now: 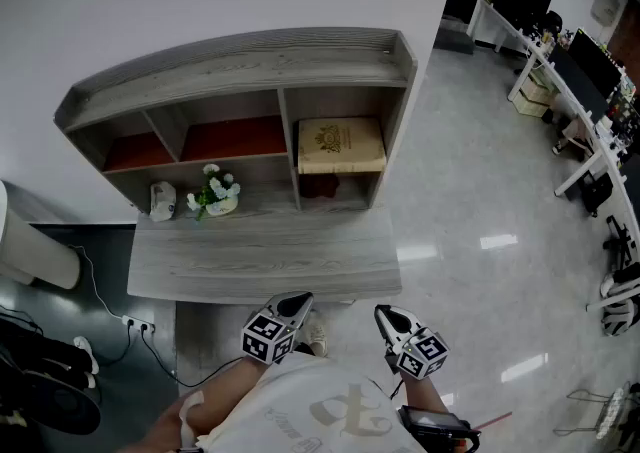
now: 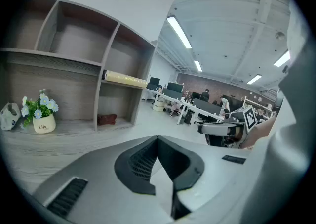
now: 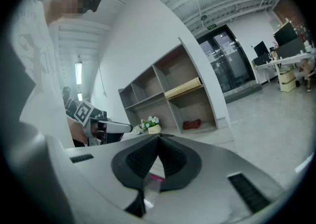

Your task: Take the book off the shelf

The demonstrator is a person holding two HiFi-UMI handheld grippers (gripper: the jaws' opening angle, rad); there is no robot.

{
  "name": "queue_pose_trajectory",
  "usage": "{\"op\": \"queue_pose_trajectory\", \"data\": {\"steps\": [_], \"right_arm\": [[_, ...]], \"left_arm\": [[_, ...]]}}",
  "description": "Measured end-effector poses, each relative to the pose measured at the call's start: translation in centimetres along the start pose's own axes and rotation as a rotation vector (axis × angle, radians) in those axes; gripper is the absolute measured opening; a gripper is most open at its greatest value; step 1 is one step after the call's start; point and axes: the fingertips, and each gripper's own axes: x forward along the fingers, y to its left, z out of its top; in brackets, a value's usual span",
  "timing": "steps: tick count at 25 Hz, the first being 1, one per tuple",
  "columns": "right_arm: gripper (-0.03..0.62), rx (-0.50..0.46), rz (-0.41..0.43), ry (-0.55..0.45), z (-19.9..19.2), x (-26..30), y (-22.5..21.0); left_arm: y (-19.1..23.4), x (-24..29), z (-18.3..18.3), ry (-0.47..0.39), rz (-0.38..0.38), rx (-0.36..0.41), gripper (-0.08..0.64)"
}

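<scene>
Shelf [image 1: 240,61]: pale grey wood grain, with rust-red surfaces inside its upper compartments. Book [image 1: 341,146]: cream-tan cover with a darker gold emblem. Flowers [image 1: 214,184]: white, with green leaves. My left tongs [image 1: 298,301] and right tongs [image 1: 386,315]: grey, with black-and-white square markers.

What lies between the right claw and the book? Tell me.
Only bare desktop, in the head view, separates the right claw from the book.

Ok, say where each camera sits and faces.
Head view: on the head, steeply down at shelf and book; shirt, left hand-held gripper, right hand-held gripper show.
Left gripper view: on the left one, along shut jaws toward the shelf; right one shows.
Right gripper view: on the right one, likewise; left one shows.
All share book and flowers.
</scene>
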Motion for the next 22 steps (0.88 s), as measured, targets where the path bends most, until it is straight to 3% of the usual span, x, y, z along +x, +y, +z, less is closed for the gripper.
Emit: {"op": "queue_pose_trajectory", "data": {"steps": [9,16,22], "right_arm": [[0.002,-0.029,0.055,0.028,-1.5,-1.9,4.5],[0.003,-0.042,0.094,0.025,-2.4,-1.6,7.2],[0.003,-0.030,0.094,0.015,-3.2,-1.7,8.4]], "left_arm": [[-3.7,-4.5,-3.4,-0.009,0.022,-0.005,0.008],[-3.1,-8.8,-6.0,0.011,0.092,-0.029,0.008],[-3.4,-10.0,-7.6,0.026,0.096,-0.045,0.008]]}}
